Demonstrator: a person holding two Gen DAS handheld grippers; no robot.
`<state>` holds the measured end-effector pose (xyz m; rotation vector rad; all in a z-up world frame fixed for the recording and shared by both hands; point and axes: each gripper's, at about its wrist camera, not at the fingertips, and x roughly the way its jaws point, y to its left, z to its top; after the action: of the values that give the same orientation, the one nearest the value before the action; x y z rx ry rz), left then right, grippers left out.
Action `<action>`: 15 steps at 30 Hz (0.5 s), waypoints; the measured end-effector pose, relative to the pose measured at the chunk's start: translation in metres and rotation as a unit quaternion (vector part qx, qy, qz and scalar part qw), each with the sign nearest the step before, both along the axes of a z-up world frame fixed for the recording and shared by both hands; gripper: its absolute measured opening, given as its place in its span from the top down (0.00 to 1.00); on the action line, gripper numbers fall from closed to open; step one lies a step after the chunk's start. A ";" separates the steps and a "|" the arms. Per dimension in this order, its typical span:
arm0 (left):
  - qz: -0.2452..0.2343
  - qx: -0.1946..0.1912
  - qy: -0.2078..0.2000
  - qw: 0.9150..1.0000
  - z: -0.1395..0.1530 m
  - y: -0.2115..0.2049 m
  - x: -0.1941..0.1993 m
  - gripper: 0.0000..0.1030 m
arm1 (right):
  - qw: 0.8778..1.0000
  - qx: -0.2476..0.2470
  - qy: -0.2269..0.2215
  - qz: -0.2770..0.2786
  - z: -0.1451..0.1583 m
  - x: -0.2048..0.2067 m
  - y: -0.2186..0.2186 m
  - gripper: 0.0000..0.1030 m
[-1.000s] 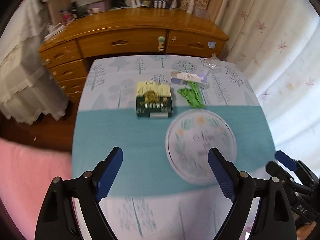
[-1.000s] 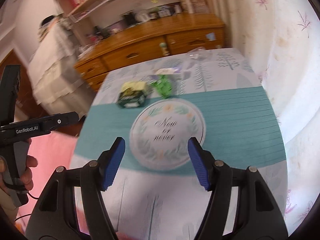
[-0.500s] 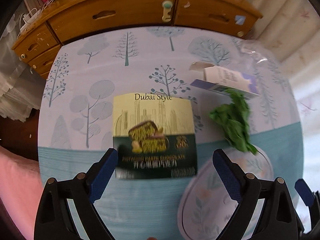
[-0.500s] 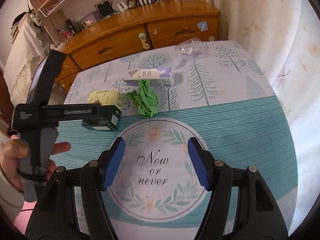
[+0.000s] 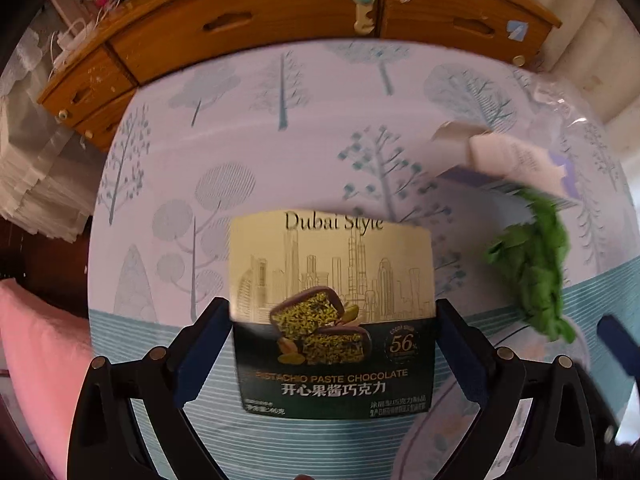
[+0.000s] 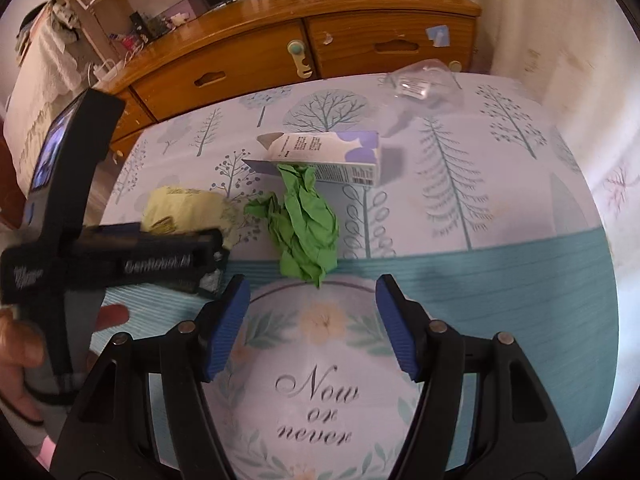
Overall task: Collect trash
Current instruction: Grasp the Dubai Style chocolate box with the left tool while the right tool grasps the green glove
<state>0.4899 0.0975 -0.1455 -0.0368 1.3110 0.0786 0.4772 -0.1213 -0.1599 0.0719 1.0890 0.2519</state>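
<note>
Tree-printed cloth covers the surface [image 6: 500, 184], with a teal band across its near part and one round "Now or never" mat [image 6: 316, 392] at the bottom of the right wrist view. Behind it stands one wooden dresser [image 6: 352, 36] with several drawers. Four pieces of trash lie on the cloth: one pistachio chocolate box [image 5: 332, 312], one crumpled green paper [image 6: 306, 228], one white and purple carton [image 6: 332, 152] lying on its side, and one clear plastic wrapper [image 6: 420, 84] toward the upper right. The green paper touches the carton's near edge and the mat's far rim. The left claw [image 5: 332, 344] straddles the chocolate box, its jaws spread wide on either side, nothing gripped. The right claw [image 6: 312, 320] hangs over the mat with jaws apart and empty, the green paper just above it in the frame.
</note>
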 end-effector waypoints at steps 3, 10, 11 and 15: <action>0.013 -0.003 0.017 1.000 -0.012 0.010 0.003 0.02 | 1.000 -0.012 0.004 0.007 -0.009 0.013 0.006 0.39; 0.010 -0.019 0.020 1.000 -0.015 0.027 0.002 0.04 | 1.000 -0.021 0.012 0.019 -0.029 0.039 0.026 0.39; 0.012 -0.021 0.021 1.000 -0.015 0.030 0.000 0.05 | 0.999 -0.022 0.012 0.020 -0.030 0.040 0.029 0.39; 0.026 -0.023 0.019 0.999 -0.011 0.046 -0.014 0.06 | 0.999 -0.030 0.012 0.015 -0.038 0.048 0.039 0.39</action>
<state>0.4756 0.1433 -0.1563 -0.1085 1.3496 0.0941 0.5250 -0.0823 -0.1982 0.0038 1.1218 0.2460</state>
